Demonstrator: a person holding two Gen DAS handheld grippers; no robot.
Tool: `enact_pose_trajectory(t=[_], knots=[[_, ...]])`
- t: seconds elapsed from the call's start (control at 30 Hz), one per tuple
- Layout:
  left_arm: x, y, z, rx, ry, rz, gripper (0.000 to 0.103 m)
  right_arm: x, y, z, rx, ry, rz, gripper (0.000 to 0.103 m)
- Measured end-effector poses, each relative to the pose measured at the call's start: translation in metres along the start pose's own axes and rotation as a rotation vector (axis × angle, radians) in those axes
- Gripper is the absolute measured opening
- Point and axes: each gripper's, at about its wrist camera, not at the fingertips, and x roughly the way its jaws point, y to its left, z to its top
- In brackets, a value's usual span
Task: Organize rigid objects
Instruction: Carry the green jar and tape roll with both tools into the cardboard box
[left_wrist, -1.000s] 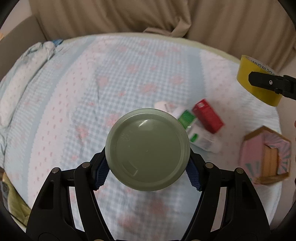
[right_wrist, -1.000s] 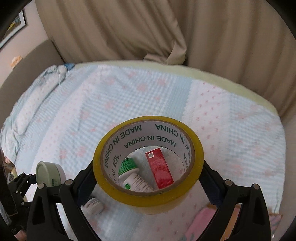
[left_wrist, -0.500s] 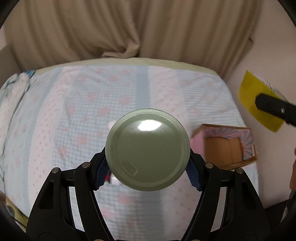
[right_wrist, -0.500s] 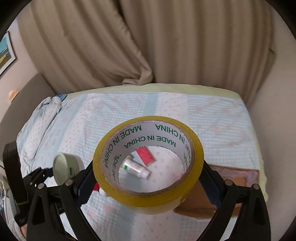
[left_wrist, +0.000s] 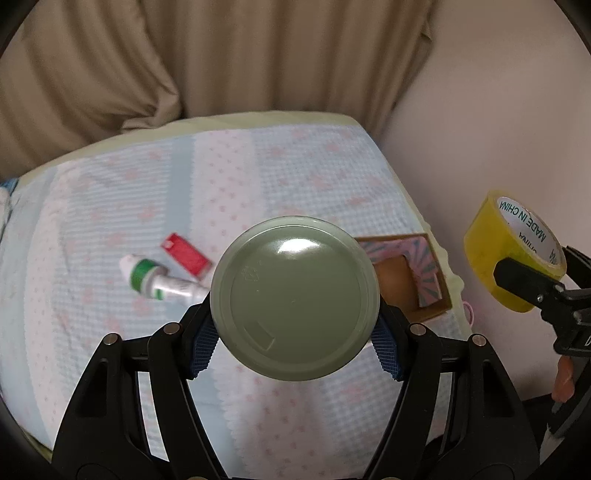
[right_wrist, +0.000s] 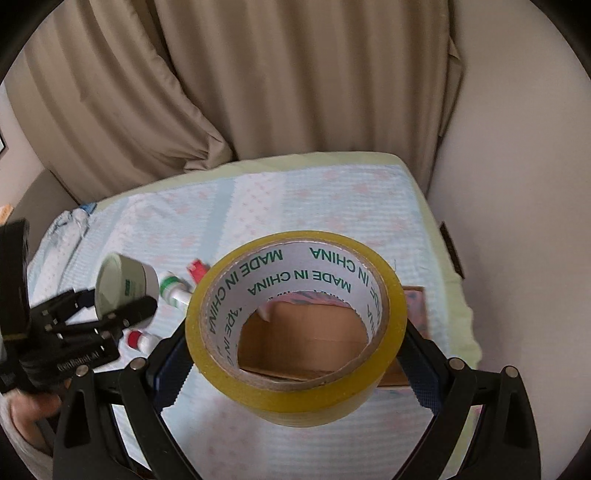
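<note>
My left gripper (left_wrist: 294, 343) is shut on a round jar with a grey-green lid (left_wrist: 294, 297), held above the bed; the jar also shows in the right wrist view (right_wrist: 123, 282). My right gripper (right_wrist: 295, 363) is shut on a yellow tape roll (right_wrist: 295, 325), which also shows in the left wrist view (left_wrist: 513, 251). A cardboard box with a pink patterned rim (left_wrist: 424, 280) sits open at the bed's right edge; through the tape's hole I see its brown inside (right_wrist: 306, 341). A red box (left_wrist: 186, 254) and a white tube with a green band (left_wrist: 159, 282) lie on the bedspread.
The bed has a light blue and pink checked spread (left_wrist: 258, 184). Beige curtains (right_wrist: 258, 92) hang behind it and a pale wall (right_wrist: 517, 184) stands to the right. A small red-capped tube (right_wrist: 142, 339) lies near the left gripper.
Both grippers have swung right with their loads. The cardboard box has come under the tape roll, and the red box and tube have shifted left in both views.
</note>
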Motion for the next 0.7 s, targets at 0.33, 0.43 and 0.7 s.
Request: enact_pose_trajectory(t=[0.33,0.43,0.7], knots=[[0.089,-0.059,0.014,0.014,0.126,0.027,0.068,0.072,-0.088,-0.016,-0.093,0.108,0.036,0.097],[0.114,-0.064,0.02,0.015,0.151,0.046,0.068,0.112,-0.101,-0.024,-0.12,0.162,0.055,0.097],[0.2,-0.071,0.026,0.042,0.251,0.104,0.068,0.19,-0.109,-0.037,-0.234,0.254,0.108,0.097]])
